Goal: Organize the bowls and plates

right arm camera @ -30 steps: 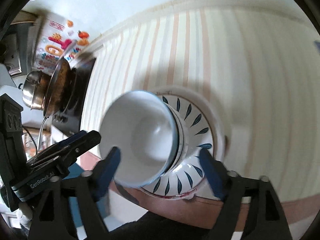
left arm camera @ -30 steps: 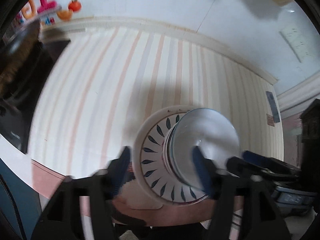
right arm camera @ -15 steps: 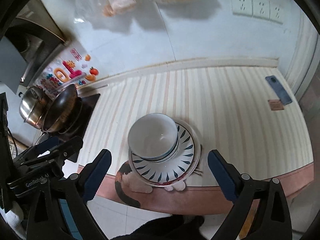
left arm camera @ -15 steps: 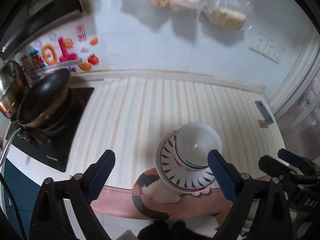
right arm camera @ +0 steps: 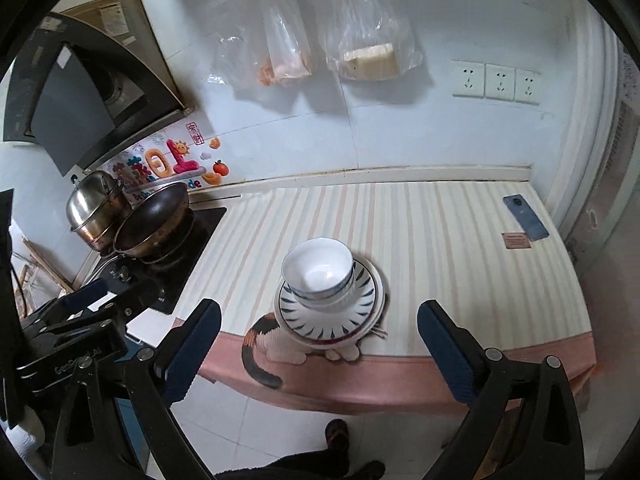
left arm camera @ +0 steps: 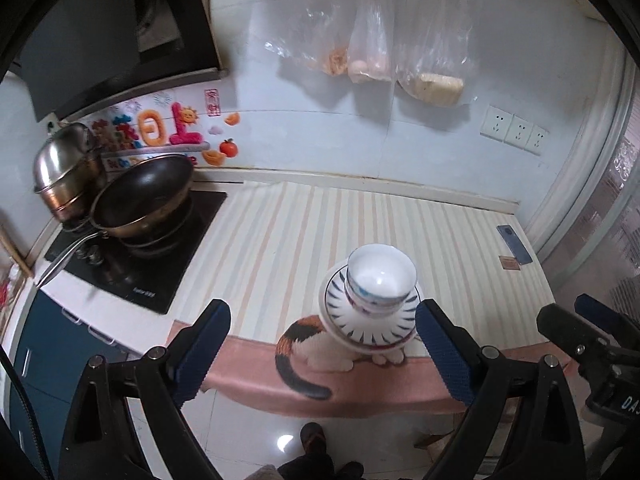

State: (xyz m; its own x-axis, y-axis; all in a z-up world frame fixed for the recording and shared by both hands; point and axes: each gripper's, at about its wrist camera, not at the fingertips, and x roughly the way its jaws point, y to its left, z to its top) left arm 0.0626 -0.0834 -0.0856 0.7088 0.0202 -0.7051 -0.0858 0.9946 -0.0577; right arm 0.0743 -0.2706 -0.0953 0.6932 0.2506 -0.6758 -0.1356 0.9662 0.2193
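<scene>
Bowls [left arm camera: 380,280] sit nested one inside another on top of a stack of plates [left arm camera: 370,322], all piled near the front edge of the table [left arm camera: 288,240], partly over a cat picture [left arm camera: 308,346] printed on the striped cloth. The top bowl is white inside, empty as far as both views show, with blue marks on its outer wall; the top plate carries a ring of dark blue leaf strokes. How many bowls and plates make up the pile cannot be counted from here.

These look like glazed ceramic: stiff, smooth, fairly heavy as a pile and quick to chip or break if knocked. The glaze would likely be slippery between rubbery pads, so the safest hold is probably across a rim, one finger inside and one outside. The pile stands close to the table edge, so a sideways nudge could tip it to the floor.

Left hand-held gripper [left arm camera: 322,354] hangs well back from the table with its fingers spread wide and nothing between them. Right hand-held gripper [right arm camera: 320,350] is likewise wide apart and empty, off the table's front edge.

A wok [left arm camera: 144,196] and a steel pot [left arm camera: 66,168] sit on the hob at the left; a phone [right arm camera: 526,218] lies at the far right
</scene>
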